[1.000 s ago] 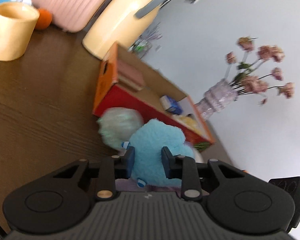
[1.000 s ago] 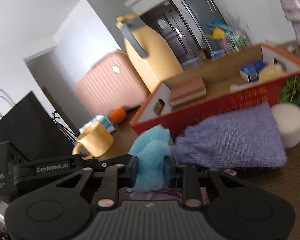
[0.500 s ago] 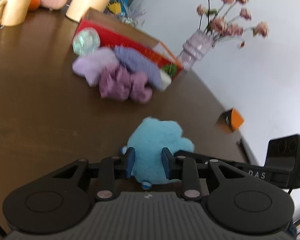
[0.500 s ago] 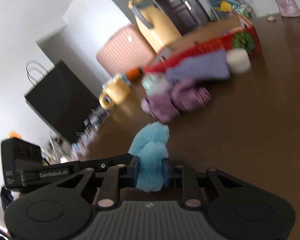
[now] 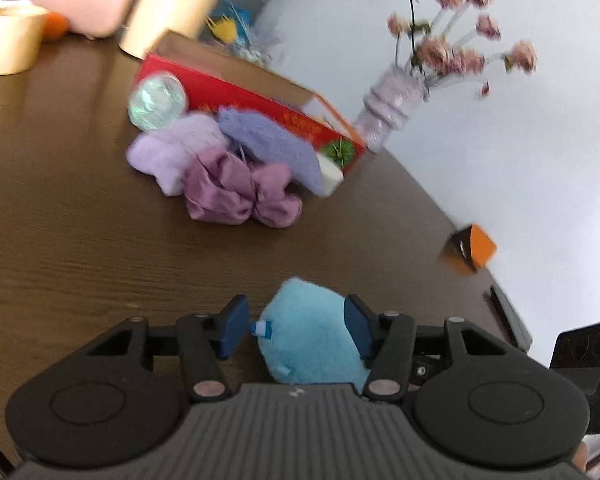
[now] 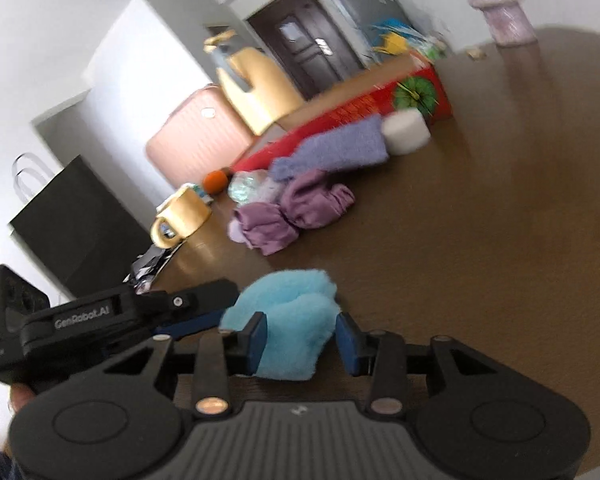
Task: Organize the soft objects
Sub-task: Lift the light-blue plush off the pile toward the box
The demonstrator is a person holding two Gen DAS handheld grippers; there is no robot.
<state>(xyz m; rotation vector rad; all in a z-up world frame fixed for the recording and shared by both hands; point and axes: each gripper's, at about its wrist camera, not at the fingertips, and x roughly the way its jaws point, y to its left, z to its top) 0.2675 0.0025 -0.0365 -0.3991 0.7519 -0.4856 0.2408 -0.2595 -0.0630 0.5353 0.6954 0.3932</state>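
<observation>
A fluffy light-blue plush toy (image 5: 312,340) lies on the brown table between the fingers of both grippers. My left gripper (image 5: 296,326) is open; its right pad touches the toy and its left pad stands off it. My right gripper (image 6: 300,340) is open around the same toy (image 6: 292,320), with a gap on the right side. Farther off lies a pile of soft things: a purple satin cloth (image 5: 240,192), a lilac fuzzy cloth (image 5: 172,152), a lavender knitted cloth (image 5: 272,144), a white foam roll (image 6: 406,132) and a pale green ball (image 5: 156,100).
A red cardboard box (image 5: 260,96) stands behind the pile. A yellow mug (image 5: 8,44), an orange (image 6: 215,181), a vase of dried flowers (image 5: 396,100), a small orange box (image 5: 468,248), a pink suitcase (image 6: 196,140) and a black bag (image 6: 72,220) stand around.
Both grippers carried the blue toy away from the box and pile toward the near table. Both have since opened, and the toy now rests loose between the fingers.
</observation>
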